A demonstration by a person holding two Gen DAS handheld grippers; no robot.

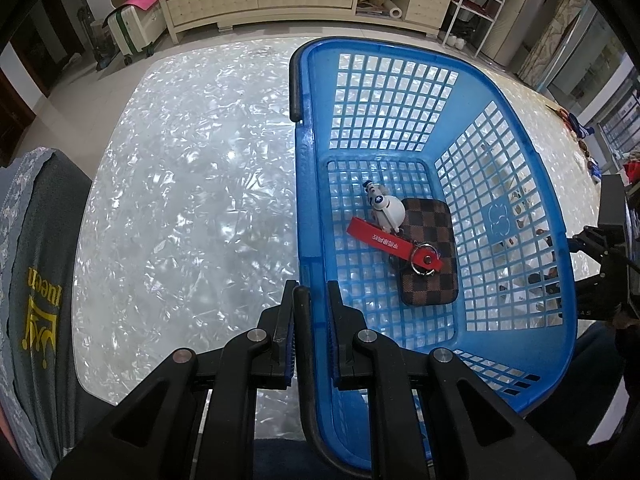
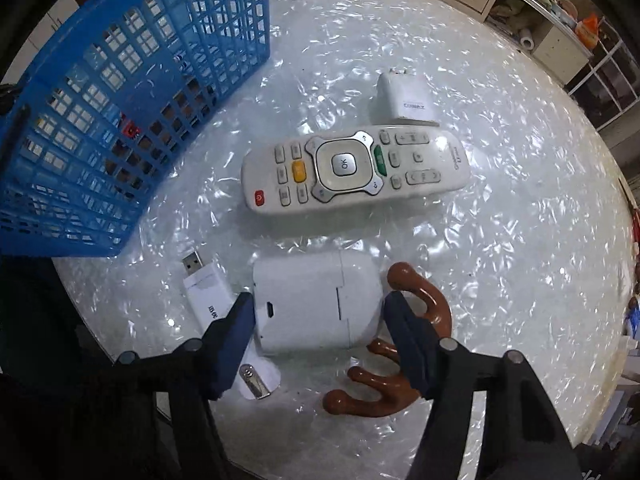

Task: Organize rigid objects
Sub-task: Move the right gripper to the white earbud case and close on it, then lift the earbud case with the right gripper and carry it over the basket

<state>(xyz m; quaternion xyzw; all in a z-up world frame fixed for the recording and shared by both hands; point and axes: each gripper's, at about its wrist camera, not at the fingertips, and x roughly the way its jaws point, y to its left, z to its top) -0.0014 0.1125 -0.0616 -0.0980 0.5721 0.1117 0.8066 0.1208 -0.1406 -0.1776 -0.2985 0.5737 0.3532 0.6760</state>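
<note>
My left gripper (image 1: pixel 312 316) is shut on the near rim and black handle of the blue plastic basket (image 1: pixel 516 128), which stands on the pearly white table. Inside the basket lie a brown checkered wallet (image 1: pixel 430 256), a red key strap (image 1: pixel 384 242) with a ring, and a small white toy figure (image 1: pixel 386 208). In the right wrist view my right gripper (image 2: pixel 320 328) points down over a white box-shaped device (image 2: pixel 316 304) lying on the table. Its two pads sit against the device's left and right ends.
Around the device lie a white remote control (image 2: pixel 356 168), a white charger (image 2: pixel 406 100), a white USB stick (image 2: pixel 206 292), a brown wooden hook (image 2: pixel 400 376) and a white plug (image 2: pixel 256 380). The basket (image 2: pixel 120 120) stands at the left. A grey garment (image 1: pixel 36 300) hangs nearby.
</note>
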